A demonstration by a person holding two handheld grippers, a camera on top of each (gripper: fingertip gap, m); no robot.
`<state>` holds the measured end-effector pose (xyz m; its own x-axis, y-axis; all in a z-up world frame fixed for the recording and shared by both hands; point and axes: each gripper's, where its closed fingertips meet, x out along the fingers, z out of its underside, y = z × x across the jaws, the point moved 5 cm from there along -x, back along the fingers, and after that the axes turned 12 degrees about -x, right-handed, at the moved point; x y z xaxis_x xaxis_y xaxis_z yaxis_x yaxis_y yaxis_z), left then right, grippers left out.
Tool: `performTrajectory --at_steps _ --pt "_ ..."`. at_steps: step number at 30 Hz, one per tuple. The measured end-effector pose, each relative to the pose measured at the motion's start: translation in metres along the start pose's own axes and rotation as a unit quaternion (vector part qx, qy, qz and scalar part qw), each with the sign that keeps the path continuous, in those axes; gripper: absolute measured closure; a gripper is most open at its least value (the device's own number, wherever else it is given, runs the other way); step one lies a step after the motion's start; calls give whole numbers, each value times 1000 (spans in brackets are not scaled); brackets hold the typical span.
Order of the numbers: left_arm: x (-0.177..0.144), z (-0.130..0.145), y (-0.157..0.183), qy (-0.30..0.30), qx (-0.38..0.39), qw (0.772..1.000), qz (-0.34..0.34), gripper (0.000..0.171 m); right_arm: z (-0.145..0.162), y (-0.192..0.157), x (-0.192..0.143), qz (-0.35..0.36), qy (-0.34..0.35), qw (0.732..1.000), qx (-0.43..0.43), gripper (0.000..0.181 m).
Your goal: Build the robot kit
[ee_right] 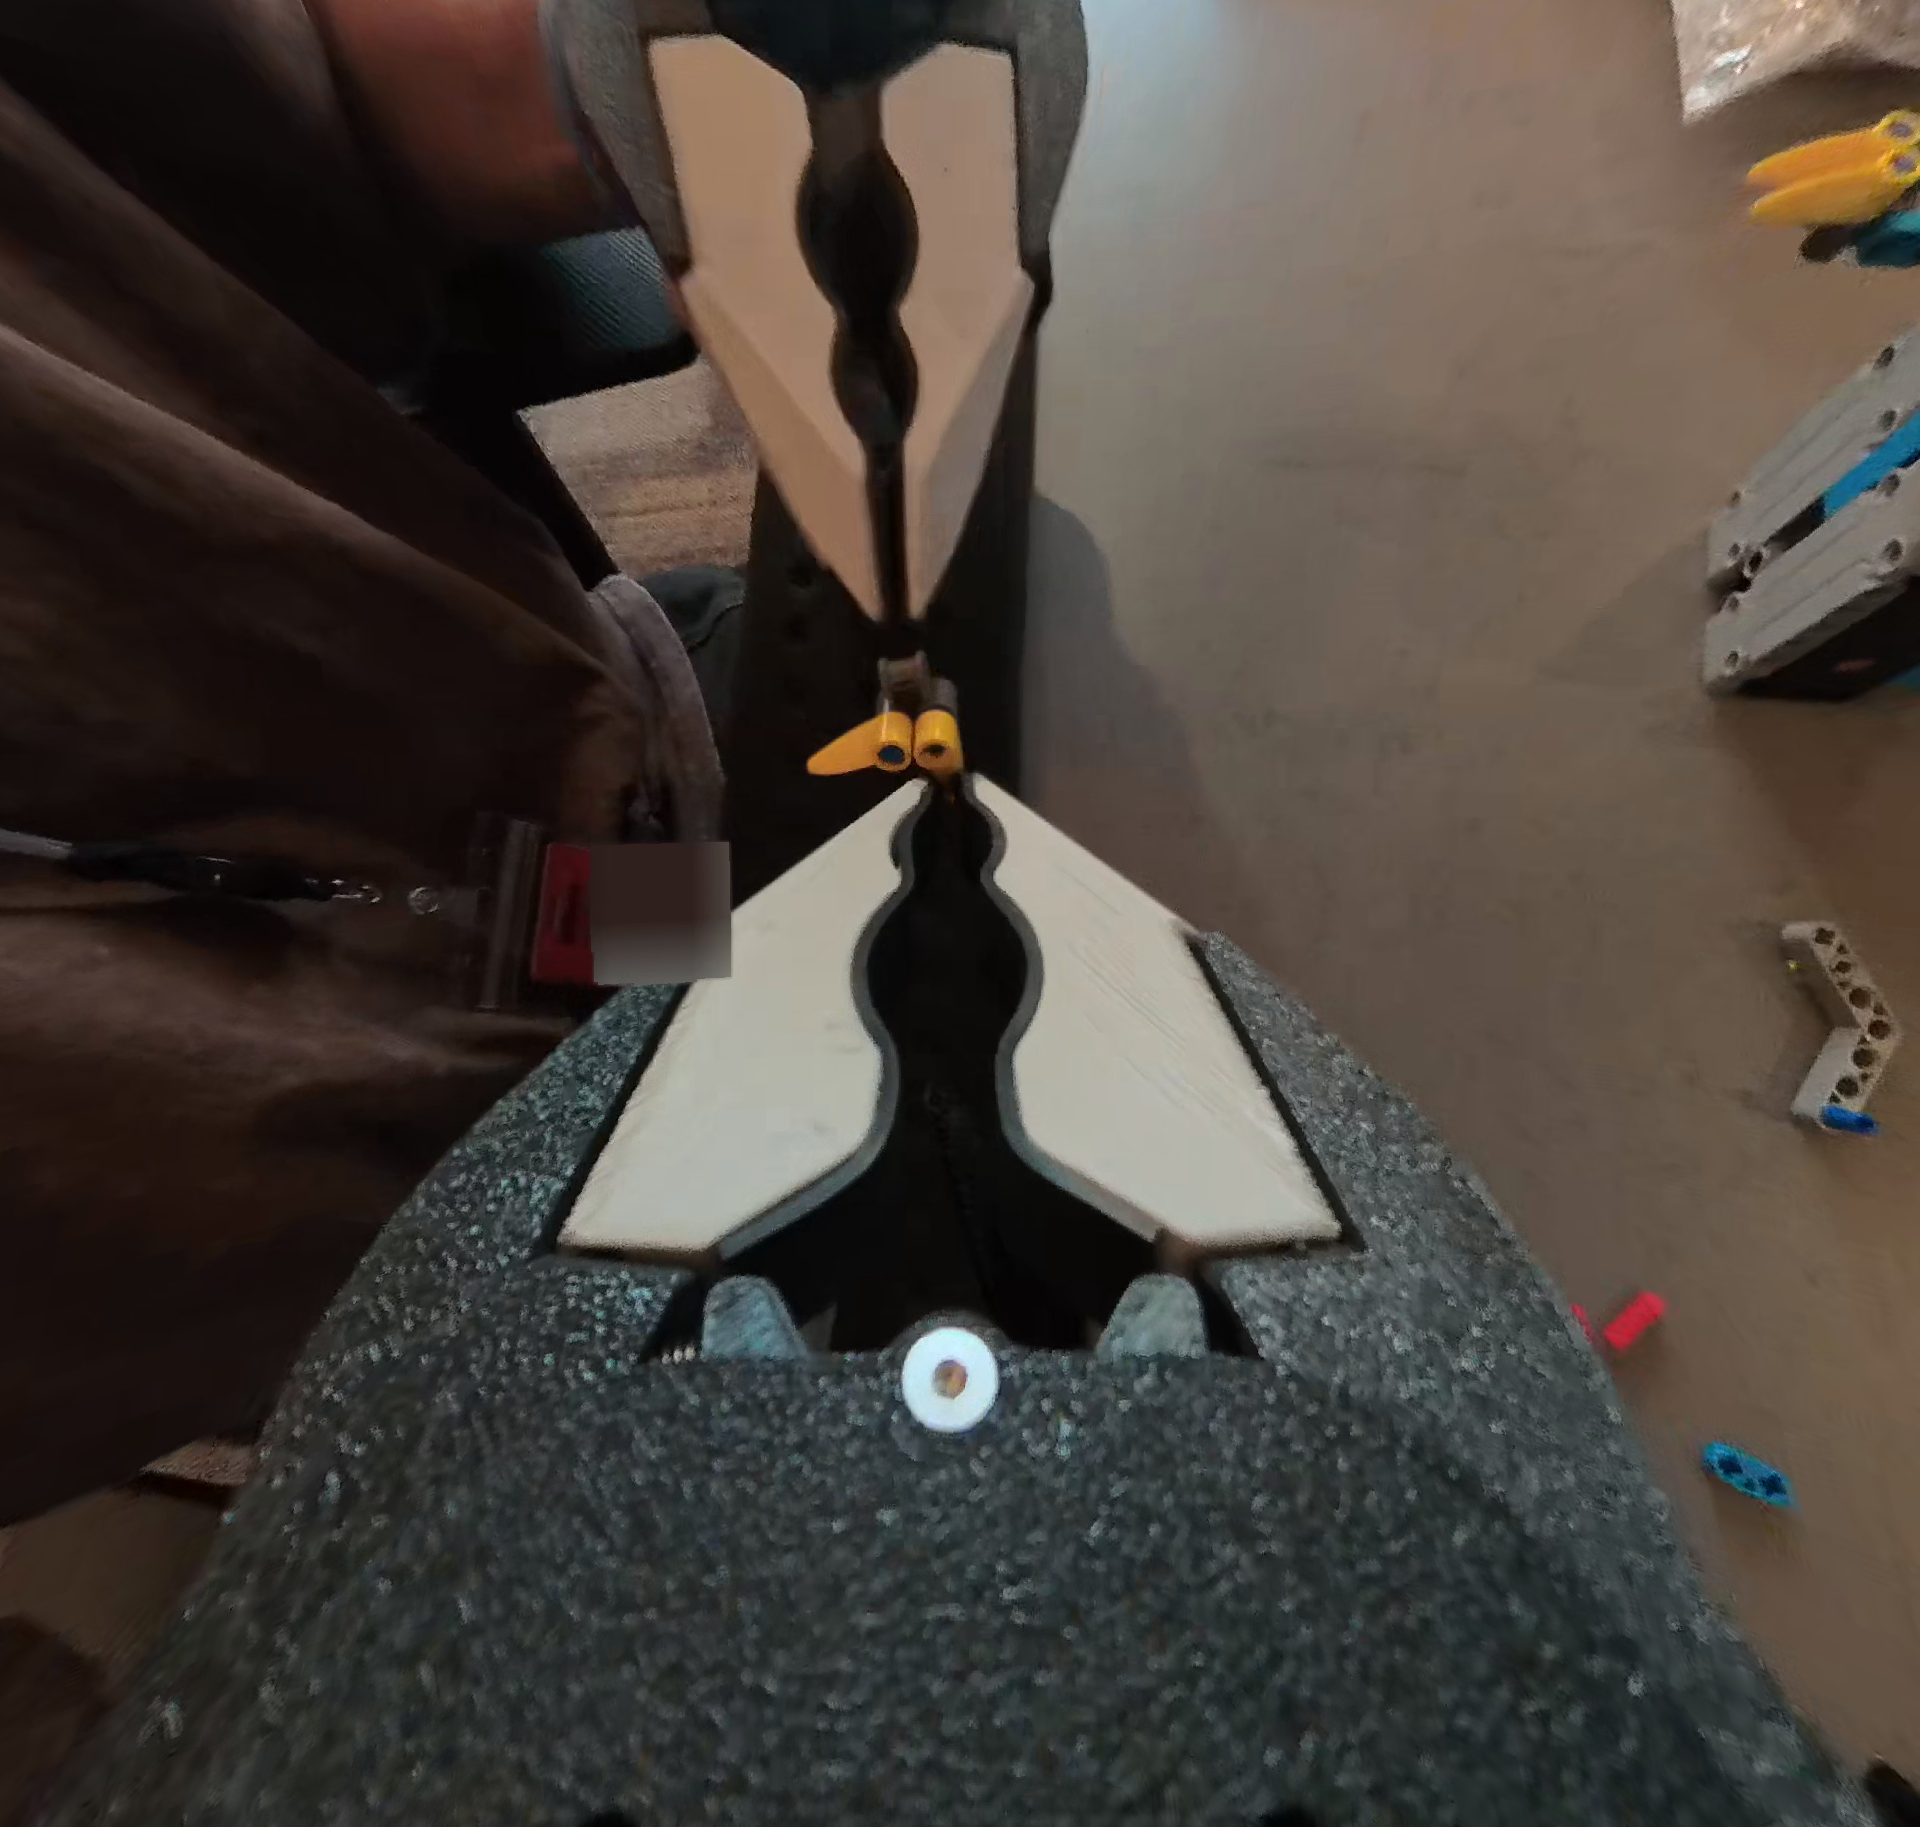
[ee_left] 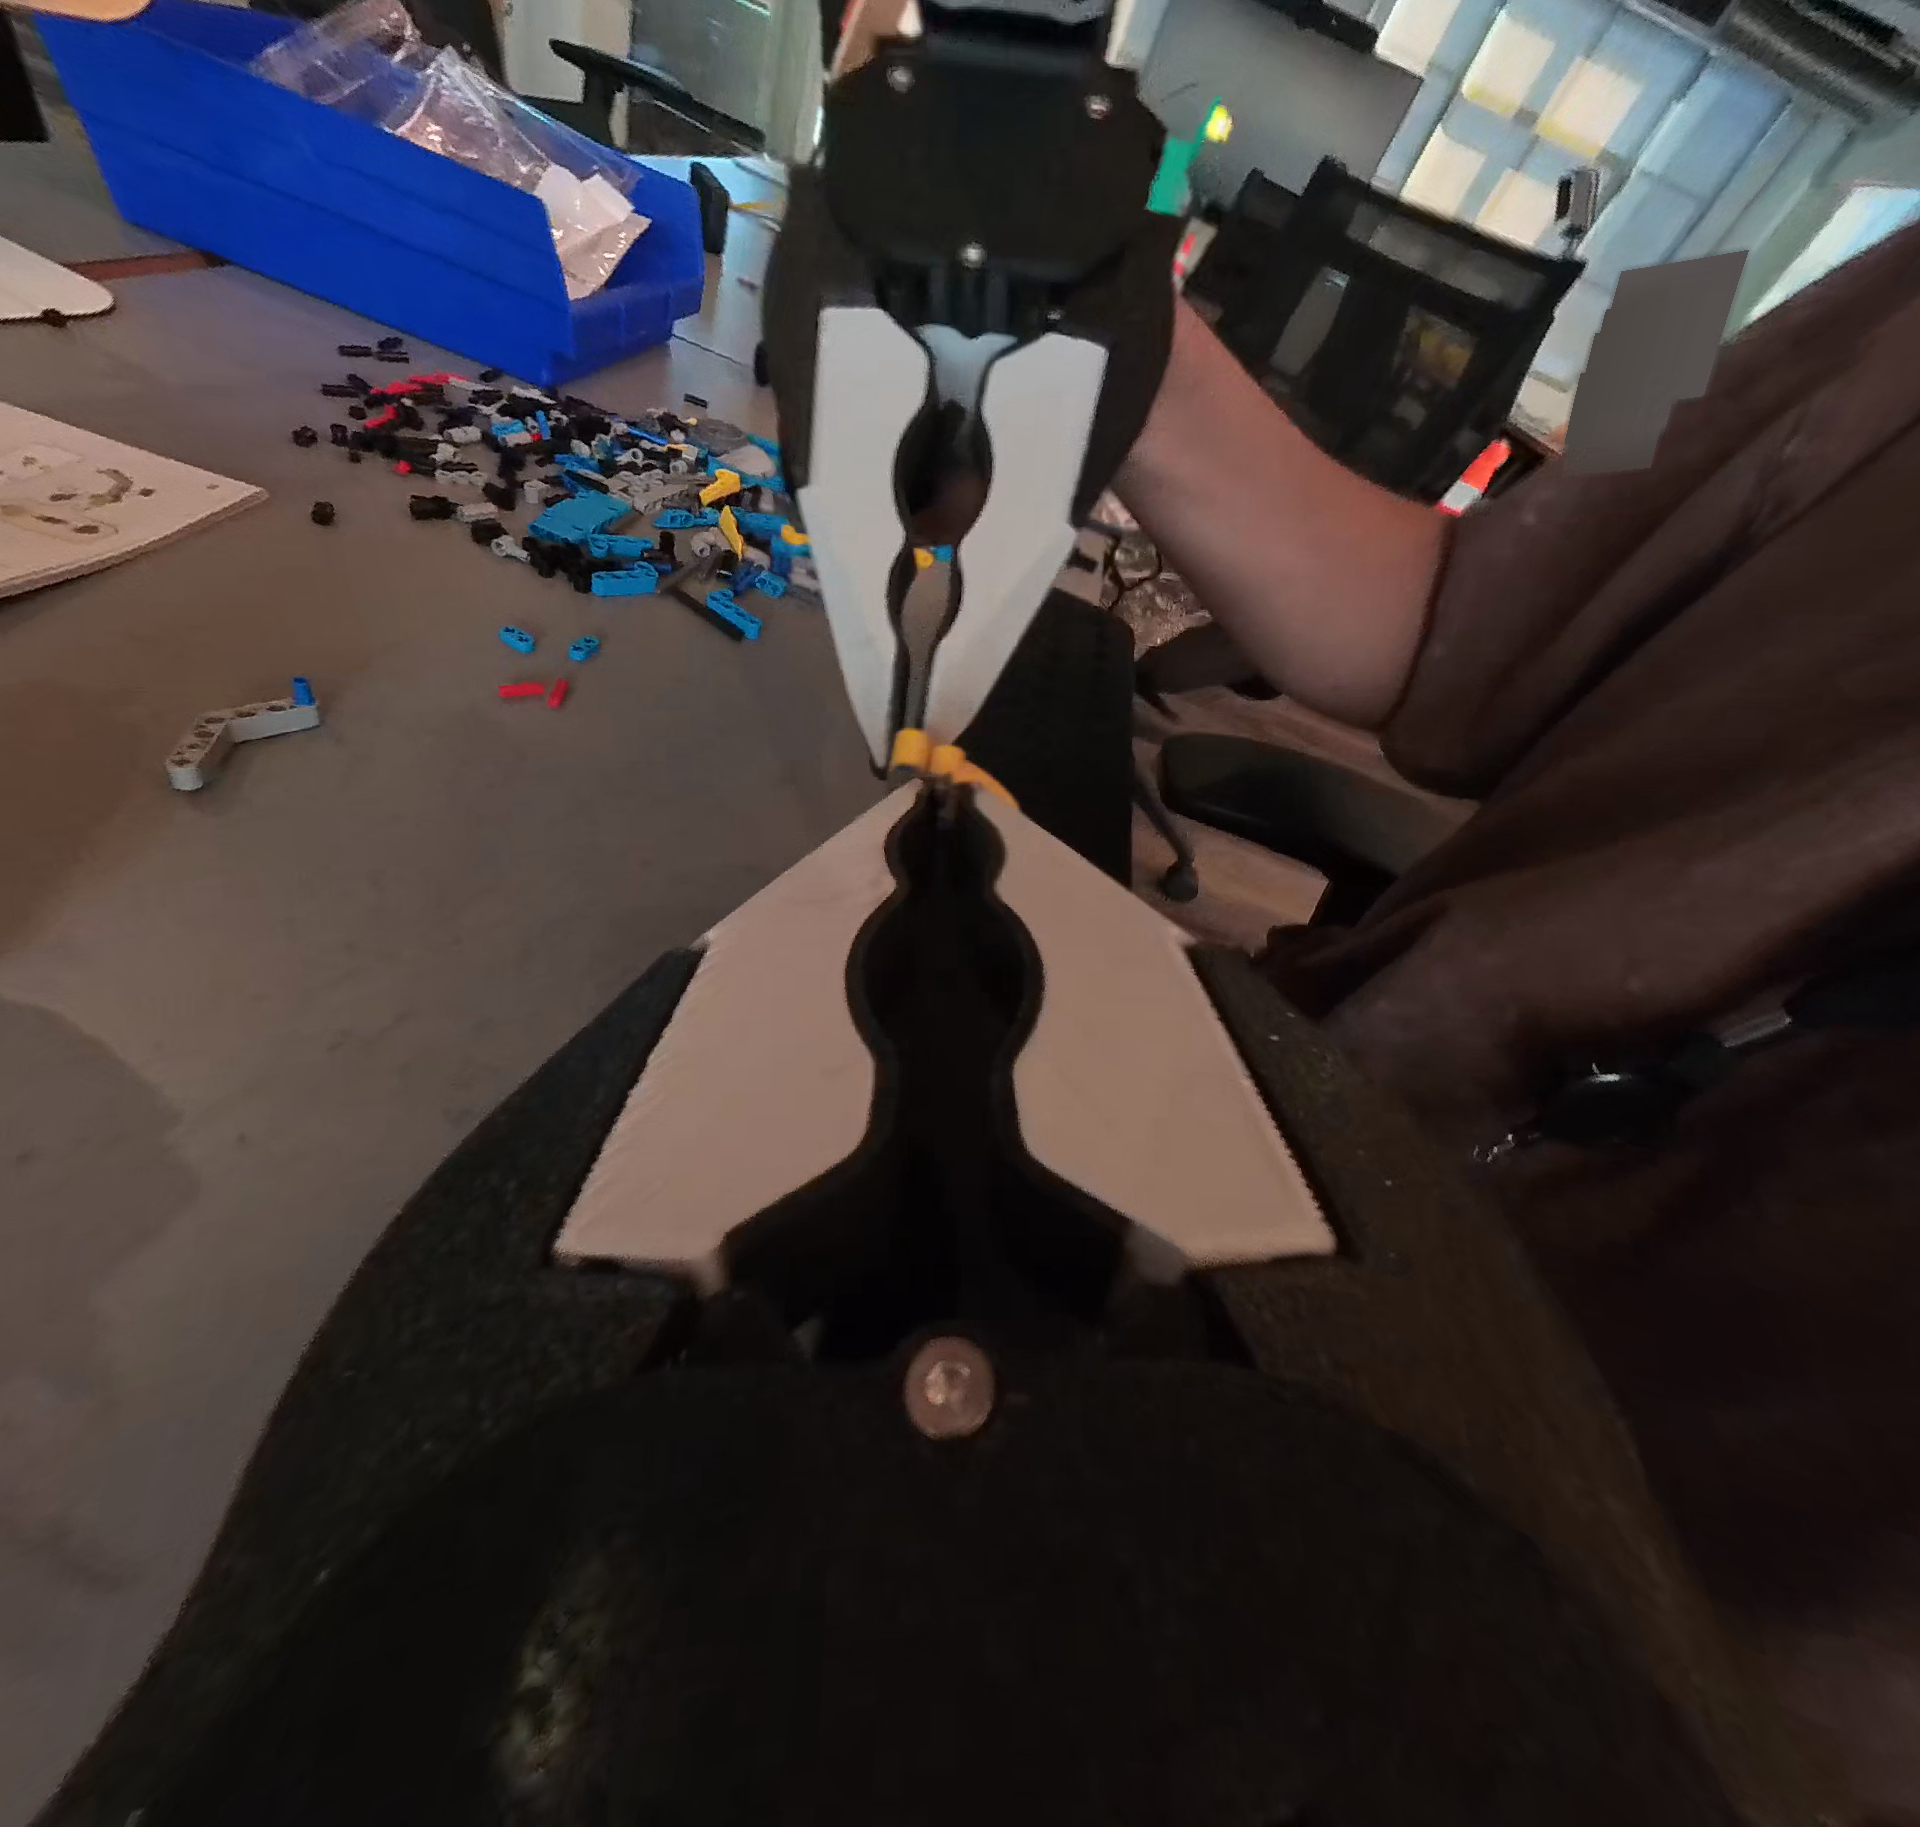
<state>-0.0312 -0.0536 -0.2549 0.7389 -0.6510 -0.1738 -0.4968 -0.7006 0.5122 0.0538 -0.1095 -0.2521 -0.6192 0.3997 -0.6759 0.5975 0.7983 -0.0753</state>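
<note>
two grippers meet tip to tip above a grey tabletop (ee_left: 436, 925), with one small yellow piece (ee_left: 935, 761) between them. the left gripper (ee_left: 940, 790) has its white fingers drawn together at the tips; in its own view it pinches a thin dark stub that touches the yellow piece. the right gripper (ee_right: 943, 785) is likewise closed to a narrow slit, its tips right at the yellow piece; which gripper carries the piece's weight cannot be told.

going left to right in the left wrist view: one open booklet (ee_left: 94, 499) at the left edge, one blue bin (ee_left: 343, 188) holding clear plastic bags (ee_left: 468, 115) at the far left, one grey angled beam (ee_left: 241, 730) with a blue pin lying alone, two small blue bits and two red bits (ee_left: 530, 689) near it, then a scattered pile of black, blue, grey and red building pieces (ee_left: 582, 499). the opposite gripper carries a label with writing near its top. a person's brown sleeve (ee_left: 1662, 634) fills the right.

only the right wrist view shows a grey-and-blue built assembly (ee_right: 1818, 572) and a yellow-and-blue assembly (ee_right: 1849, 177) at the right edge, and that the yellow piece has two round ends and one pointed tip.
</note>
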Motion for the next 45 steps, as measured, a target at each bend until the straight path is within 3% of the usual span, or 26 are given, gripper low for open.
performTrajectory --at_steps 3,8,24,28,31,35,40,43,45 --pt "5 4 6 -31 47 998 -18 153 0 -1 3 -6 -9 1000 -3 176" --pt "10 6 9 -64 104 991 -45 164 -2 -7 5 -19 -21 999 -16 178" --pt "12 16 1 -113 170 973 -104 159 0 -2 2 -27 -8 1000 -7 181" --pt "4 22 -19 -138 188 959 -159 155 21 11 8 25 -53 998 -1 180" --pt "-4 23 -23 -123 161 966 -164 156 48 10 7 62 -69 996 15 180" --pt "-1 35 -22 -119 137 972 -149 156 81 -14 1 83 -53 993 70 157" --pt "29 55 -15 -174 115 970 -127 156 86 -34 19 119 -32 991 57 154" --pt "43 63 -8 -206 145 958 -137 156 89 -31 28 59 -10 994 95 140" --pt "47 63 -3 -205 138 960 -133 156 88 -23 33 42 -7 994 96 142"
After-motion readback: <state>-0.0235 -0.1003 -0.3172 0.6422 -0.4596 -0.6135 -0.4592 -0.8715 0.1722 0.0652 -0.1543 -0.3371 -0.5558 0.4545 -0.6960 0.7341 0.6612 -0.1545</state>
